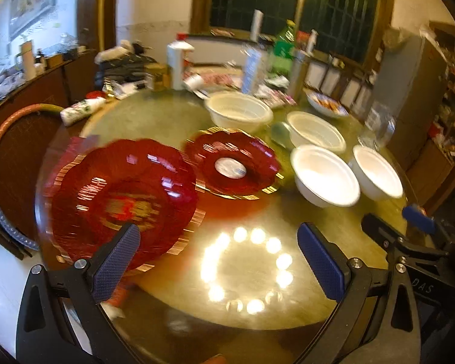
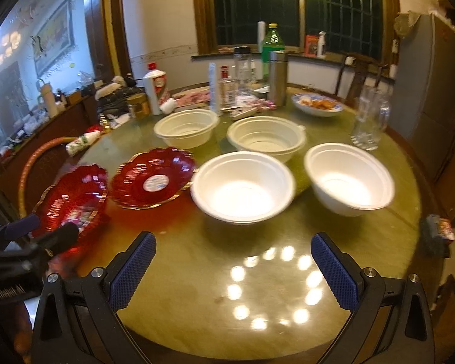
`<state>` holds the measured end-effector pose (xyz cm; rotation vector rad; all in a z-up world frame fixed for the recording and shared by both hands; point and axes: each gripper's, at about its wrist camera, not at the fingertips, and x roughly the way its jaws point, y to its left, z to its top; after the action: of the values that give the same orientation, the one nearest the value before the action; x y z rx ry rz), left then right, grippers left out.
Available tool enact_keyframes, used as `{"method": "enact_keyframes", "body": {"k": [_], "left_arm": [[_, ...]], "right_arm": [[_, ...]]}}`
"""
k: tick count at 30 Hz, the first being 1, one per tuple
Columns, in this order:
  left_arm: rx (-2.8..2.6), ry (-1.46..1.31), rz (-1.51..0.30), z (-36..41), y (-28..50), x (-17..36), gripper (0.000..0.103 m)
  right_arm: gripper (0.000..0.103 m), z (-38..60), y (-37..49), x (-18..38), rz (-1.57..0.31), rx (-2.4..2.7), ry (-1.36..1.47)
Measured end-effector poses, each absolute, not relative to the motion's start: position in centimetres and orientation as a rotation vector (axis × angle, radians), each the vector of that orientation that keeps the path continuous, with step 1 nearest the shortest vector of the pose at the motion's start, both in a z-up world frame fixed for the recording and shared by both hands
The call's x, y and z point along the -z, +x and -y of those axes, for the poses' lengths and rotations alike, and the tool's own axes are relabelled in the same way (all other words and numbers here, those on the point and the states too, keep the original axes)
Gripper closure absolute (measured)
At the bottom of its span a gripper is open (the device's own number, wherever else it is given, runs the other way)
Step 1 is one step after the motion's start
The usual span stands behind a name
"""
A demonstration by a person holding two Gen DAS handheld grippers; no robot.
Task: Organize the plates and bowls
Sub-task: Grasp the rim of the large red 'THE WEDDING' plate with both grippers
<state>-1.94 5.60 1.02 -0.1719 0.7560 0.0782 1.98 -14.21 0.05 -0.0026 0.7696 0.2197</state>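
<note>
Left gripper spread wide and empty over the round table, its left finger just at the near rim of a red plate. Right gripper gapes too, empty, a white bowl straight ahead. "DAS" reads on the right tool's body. Count: two red plates, the second stickered at centre, text unreadable; four white bowls, including and.

Round table top: glossy, mirrors lamp ring. Two red scalloped plates: shiny translucent plastic, gilt rims. White foam-like bowls: matt, smooth. Blue gripper pads: knurled.
</note>
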Motion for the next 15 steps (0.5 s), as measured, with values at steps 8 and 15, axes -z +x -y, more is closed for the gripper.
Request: {"method": "enact_keyframes", "body": {"k": [8,15], "left_arm": [[-0.283,-0.292,-0.743,-17.6,-3.3,0.2,0.000],[-0.408,-0.394,-0.840,-23.1,-2.2,4.0,0.003]], "right_arm": [[0.000,8.0,4.1,0.7,-0.891,-0.474,0.140],[0.003,1.3,7.2,3.9,-1.023,-0.597,0.236]]}}
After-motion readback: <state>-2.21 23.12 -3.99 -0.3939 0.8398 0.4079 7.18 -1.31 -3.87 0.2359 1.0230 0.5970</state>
